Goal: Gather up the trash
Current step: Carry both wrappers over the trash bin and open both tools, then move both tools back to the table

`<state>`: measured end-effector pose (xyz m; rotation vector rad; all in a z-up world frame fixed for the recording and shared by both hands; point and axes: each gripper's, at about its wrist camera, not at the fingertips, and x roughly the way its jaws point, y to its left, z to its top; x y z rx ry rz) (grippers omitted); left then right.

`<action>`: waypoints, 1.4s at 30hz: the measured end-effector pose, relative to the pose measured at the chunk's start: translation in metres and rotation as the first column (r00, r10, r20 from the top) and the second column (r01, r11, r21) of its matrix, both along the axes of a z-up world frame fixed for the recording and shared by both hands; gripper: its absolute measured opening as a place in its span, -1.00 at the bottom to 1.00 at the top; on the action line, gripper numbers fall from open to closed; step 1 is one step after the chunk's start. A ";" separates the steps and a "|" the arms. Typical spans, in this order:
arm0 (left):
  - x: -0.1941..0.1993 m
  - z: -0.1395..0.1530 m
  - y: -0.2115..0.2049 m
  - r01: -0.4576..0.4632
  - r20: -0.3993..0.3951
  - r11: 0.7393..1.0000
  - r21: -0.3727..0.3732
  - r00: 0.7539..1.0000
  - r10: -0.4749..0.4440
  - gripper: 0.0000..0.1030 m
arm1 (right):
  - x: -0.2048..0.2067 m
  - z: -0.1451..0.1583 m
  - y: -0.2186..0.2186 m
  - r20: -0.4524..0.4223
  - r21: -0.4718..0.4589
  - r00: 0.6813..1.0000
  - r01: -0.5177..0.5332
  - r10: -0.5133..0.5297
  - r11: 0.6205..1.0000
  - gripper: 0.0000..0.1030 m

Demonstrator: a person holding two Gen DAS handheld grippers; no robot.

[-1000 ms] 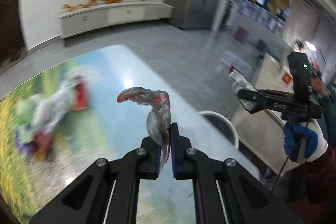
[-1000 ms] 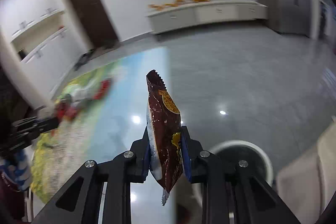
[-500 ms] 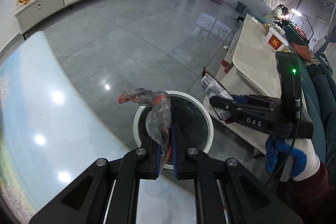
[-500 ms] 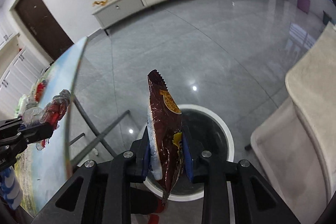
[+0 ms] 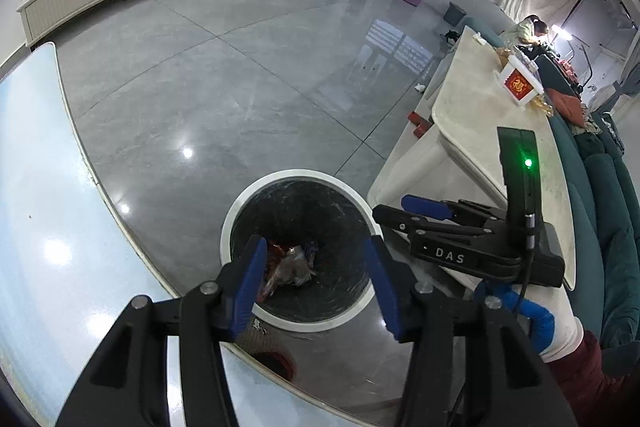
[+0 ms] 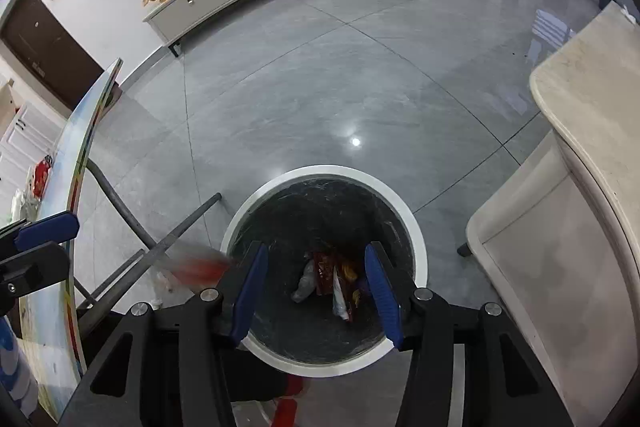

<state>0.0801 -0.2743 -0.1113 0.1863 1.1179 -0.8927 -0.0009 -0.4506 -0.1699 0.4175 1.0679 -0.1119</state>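
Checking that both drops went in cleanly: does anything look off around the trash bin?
One thing: a blurred red-and-clear wrapper shows in mid-air just left of the trash bin rim, seemingly outside it; it may miss. The snack bag lies inside.

My black grippers carry blue pads (image 5: 251, 283) and silver screws; my glove (image 5: 560, 331) is white and blue, sleeve (image 5: 588, 383) maroon.
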 end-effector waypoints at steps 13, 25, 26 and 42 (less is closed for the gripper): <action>-0.021 0.033 0.044 -0.043 0.127 0.999 -0.011 0.991 0.044 -0.04 | -0.009 0.042 0.008 0.103 -0.015 0.995 0.001 0.000 1.000 -0.06; -0.018 0.058 0.154 -0.217 0.198 0.973 -0.073 0.953 0.228 -0.05 | 0.000 0.102 0.068 0.203 -0.070 0.971 -0.117 0.129 0.991 -0.06; -0.017 0.059 0.165 -0.236 0.200 0.968 -0.081 0.948 0.248 -0.05 | 0.002 0.105 0.074 0.207 -0.076 0.968 -0.131 0.144 0.988 -0.06; 0.032 0.068 0.403 -0.627 0.150 0.754 -0.194 0.741 0.655 -0.06 | 0.070 0.137 0.236 0.226 -0.108 0.850 -0.463 0.475 0.880 -0.06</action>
